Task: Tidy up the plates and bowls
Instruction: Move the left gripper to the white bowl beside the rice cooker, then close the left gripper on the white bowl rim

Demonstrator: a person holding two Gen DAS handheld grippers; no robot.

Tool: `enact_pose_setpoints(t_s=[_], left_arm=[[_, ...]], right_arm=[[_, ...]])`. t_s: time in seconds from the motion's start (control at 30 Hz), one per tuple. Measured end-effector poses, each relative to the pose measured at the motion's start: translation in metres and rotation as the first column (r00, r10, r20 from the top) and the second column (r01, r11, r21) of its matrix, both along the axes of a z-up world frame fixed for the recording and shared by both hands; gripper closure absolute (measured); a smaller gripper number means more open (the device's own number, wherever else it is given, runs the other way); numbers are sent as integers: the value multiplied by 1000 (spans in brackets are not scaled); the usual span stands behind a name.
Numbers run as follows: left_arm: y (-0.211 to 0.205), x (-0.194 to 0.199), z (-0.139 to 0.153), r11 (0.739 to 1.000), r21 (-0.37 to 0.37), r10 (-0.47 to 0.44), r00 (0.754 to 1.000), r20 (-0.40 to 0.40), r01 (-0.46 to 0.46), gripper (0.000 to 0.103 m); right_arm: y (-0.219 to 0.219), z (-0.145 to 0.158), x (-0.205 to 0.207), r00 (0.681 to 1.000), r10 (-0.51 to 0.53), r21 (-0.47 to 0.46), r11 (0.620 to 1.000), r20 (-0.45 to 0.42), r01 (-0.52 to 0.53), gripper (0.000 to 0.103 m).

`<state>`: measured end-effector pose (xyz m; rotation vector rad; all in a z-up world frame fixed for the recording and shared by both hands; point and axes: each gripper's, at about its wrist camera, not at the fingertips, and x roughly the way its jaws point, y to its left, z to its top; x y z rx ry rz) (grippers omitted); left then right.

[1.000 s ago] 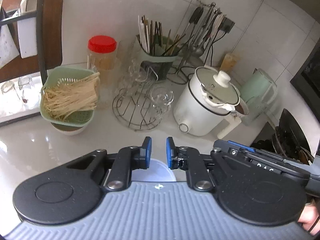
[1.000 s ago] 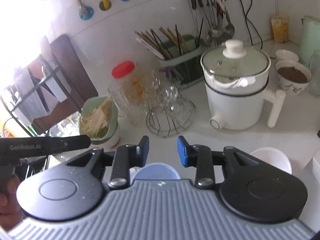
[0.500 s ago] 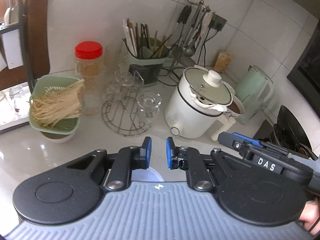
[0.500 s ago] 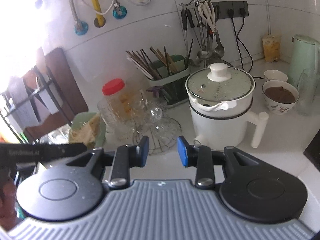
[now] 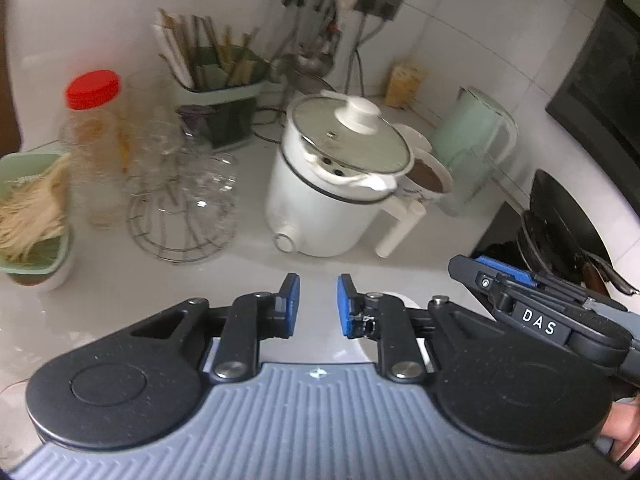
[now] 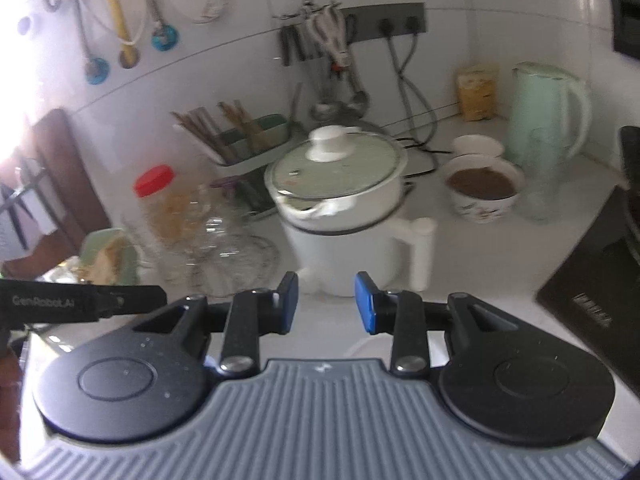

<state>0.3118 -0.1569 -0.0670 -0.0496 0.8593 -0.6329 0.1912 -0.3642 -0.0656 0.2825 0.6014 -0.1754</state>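
My left gripper point(image 5: 318, 304) hovers over the white counter, its jaws opening with nothing between them. The rim of a white bowl point(image 5: 402, 299) shows just under its right finger. My right gripper point(image 6: 326, 304) is open and empty, in front of the white electric pot point(image 6: 340, 208); it also shows at the right of the left wrist view, as the right gripper point(image 5: 520, 300). A patterned bowl with brown contents point(image 6: 482, 188) stands right of the pot, with a small white bowl point(image 6: 478, 146) behind it. The brown-filled bowl point(image 5: 428, 176) peeks out behind the pot.
A wire rack of glasses point(image 5: 184, 208), a red-lidded jar point(image 5: 94, 120) and a green basket of noodles point(image 5: 32, 208) crowd the left. The chopstick holder point(image 6: 248, 136) and a green kettle point(image 6: 544, 116) line the wall. A black stove with a wok point(image 5: 560, 216) borders the right.
Both views have swung right, so the pot and bowls sit nearer the centre. The left jaws stand wider. The light blue dish under the grippers has left view.
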Motion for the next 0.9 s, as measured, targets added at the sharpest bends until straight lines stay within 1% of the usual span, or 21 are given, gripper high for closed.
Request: enact_pose_setpoints(t_s=[0.1,0.17,0.2,0.23,0.3,0.37,0.43,0.57,0.63,0.67,0.7,0.8,0.87,0.9], left_arm=[[-17,2,-7,1000,10,-24,1000,-18,24,77],[-28,6,-13,999,16,-34,999,-32,34,74],[-34,8,-17,999,14,-40,998,-38,41,69],[-39,10,-22,999,13,-48,998,-40,49,61],[-50,15,-35,998,29,-58,997,-53,60,53],[-60,18,-48,996,54,-66,996,-60,69,52],[-69,22,-63,995,74,-67,994,-83,74,52],[-82,29,-84,994,75,-68,986,-149,80,52],[-90,33,-94,992,83,-76,982,-175,92,52],[-93,34,-98,991,89,-79,980,-182,97,52],[-96,35,-101,990,94,-85,979,-183,103,52],[-103,39,-110,987,108,-96,975,-199,119,52],[-103,42,-114,991,81,-84,976,-200,102,53],[-104,44,-116,992,79,-82,976,-204,100,53]], right_arm=[[-16,-9,-3,999,-33,9,999,-22,33,68],[-25,-14,-6,998,-54,11,998,-33,55,68],[-30,-17,-7,997,-66,14,998,-38,66,68],[-35,-21,-8,996,-78,11,997,-43,78,68],[-45,-30,-8,994,-91,11,996,-58,92,67],[-53,-41,-5,992,-91,17,996,-82,93,68],[-58,-50,-3,991,-89,11,996,-100,90,68],[-66,-61,-1,986,-99,-8,995,-131,99,68],[-73,-68,0,982,-110,3,994,-154,112,64],[-77,-72,0,979,-116,13,993,-166,119,59],[-80,-75,1,977,-120,22,992,-177,126,56],[-85,-86,4,974,-114,40,991,-196,124,55],[-85,-95,7,970,-116,10,993,-214,121,55],[-86,-98,8,969,-116,12,992,-220,122,55]])
